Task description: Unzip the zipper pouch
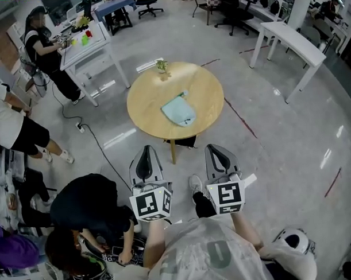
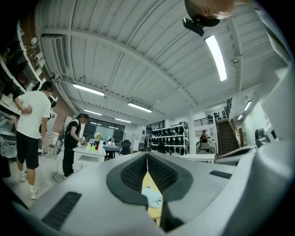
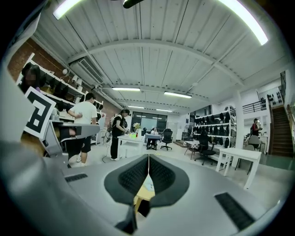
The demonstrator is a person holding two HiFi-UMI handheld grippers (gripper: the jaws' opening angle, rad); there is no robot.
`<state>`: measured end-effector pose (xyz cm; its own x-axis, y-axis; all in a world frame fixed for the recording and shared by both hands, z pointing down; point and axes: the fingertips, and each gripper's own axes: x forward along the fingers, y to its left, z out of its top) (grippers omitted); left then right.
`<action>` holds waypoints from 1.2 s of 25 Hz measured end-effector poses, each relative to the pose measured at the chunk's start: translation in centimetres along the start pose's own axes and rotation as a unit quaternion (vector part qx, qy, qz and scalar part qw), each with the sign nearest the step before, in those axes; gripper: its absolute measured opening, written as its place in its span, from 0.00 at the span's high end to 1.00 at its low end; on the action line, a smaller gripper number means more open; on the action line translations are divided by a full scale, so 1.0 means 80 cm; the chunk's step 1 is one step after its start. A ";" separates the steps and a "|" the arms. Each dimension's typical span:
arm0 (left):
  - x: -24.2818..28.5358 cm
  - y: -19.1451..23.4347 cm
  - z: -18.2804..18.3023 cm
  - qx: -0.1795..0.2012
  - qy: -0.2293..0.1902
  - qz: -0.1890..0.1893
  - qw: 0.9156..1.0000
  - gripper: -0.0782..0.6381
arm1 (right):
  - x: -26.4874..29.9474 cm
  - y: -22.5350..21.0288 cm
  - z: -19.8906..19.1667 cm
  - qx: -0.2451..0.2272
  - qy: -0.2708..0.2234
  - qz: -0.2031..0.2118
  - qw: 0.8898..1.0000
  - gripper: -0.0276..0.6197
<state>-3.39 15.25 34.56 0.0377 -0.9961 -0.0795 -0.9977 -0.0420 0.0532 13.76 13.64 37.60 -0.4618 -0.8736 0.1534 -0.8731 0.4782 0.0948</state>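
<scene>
Left gripper (image 1: 145,151): held low and close to the body. Its fingers (image 2: 133,173) are pressed together with nothing between them, leaving only a thin slit.
Right gripper (image 1: 216,150): level with the left one. Its fingers (image 3: 161,175) are also fully together and empty.
Zipper pouch (image 1: 179,110): pale mint and lying flat on the round wooden surface (image 1: 145,103). It is well ahead of both pairs of fingers, roughly on the line midway between them, and neither pair touches it.
Zip pull: too small to make out, so I cannot tell which end it sits at.
Plant (image 1: 161,66): a small pot beyond the pouch, on the far side from the fingers.
Stage: by my reading the reach has not begun and the pouch is not yet opened.
Risk, closed arrival: if the fingers reach the pouch still pressed together, they would shove it along instead of taking hold of it.
Risk, sliding: the pouch lies loose, so tugging the pull without the other fingers pinning the fabric would likely drag the whole pouch towards the plant or the rim.
Risk, bad pinch: the pull is small, so the fingers could close on cloth instead and jam the zip.
Risk, crowding: a crouching person (image 1: 86,205) is just left of the left fingers, and a step forward could bump them.
</scene>
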 end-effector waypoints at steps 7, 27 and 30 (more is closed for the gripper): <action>0.123 0.013 0.008 0.007 -0.003 0.007 1.000 0.85 | 0.131 -0.054 0.020 -0.010 0.011 0.018 1.000 0.91; 0.288 0.039 -0.022 0.042 0.018 0.022 0.999 0.85 | 0.295 -0.111 0.029 0.003 -0.002 0.024 1.000 0.91; 0.300 0.051 -0.022 0.037 0.021 0.021 0.999 0.85 | 0.306 -0.108 0.033 0.002 0.002 0.020 1.000 0.91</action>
<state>-6.42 -8.97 34.60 -0.0038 -0.9993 -0.0369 -0.9998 0.0045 -0.0188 9.60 -12.17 37.92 -0.4957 -0.8535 0.1607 -0.8547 0.5122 0.0839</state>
